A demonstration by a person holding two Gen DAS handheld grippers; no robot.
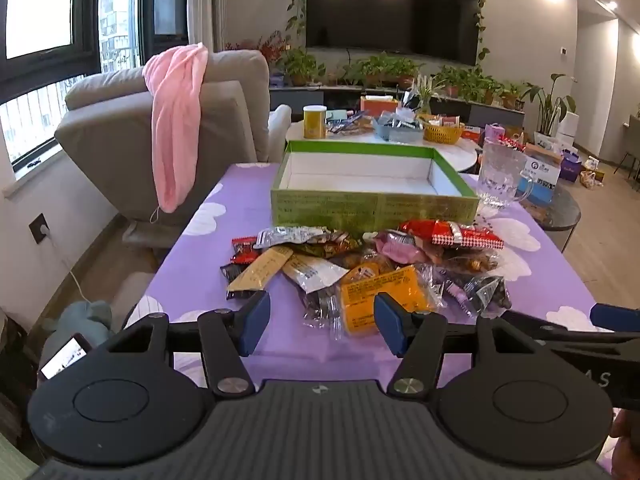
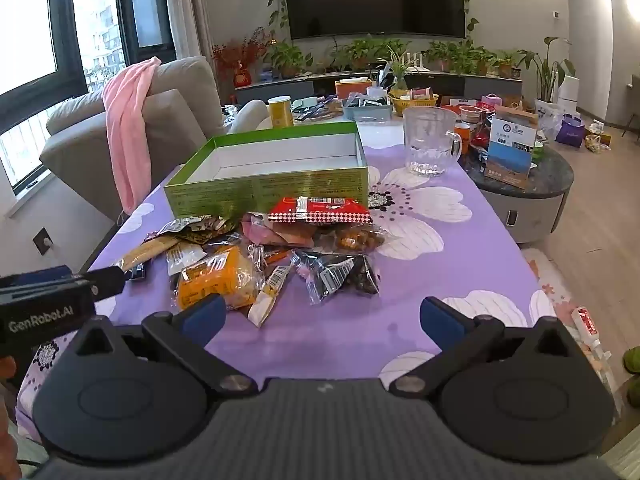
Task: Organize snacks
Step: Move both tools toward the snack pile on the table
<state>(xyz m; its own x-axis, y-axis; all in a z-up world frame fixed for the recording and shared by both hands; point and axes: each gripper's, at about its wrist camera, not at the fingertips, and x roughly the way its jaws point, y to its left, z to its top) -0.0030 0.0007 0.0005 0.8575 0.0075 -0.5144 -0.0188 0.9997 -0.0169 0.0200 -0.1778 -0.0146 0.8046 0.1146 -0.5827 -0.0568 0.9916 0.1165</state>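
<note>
Glossy plastic snack wrappers (image 1: pixel 360 268) lie on matt cloth (image 2: pixel 460 264) by a printed cardboard box (image 1: pixel 372 204).

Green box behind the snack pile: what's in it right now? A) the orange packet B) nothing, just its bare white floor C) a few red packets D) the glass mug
B: the green box shows only bare white floor in both views, while the snack pile lies on the tablecloth in front of it.
</note>
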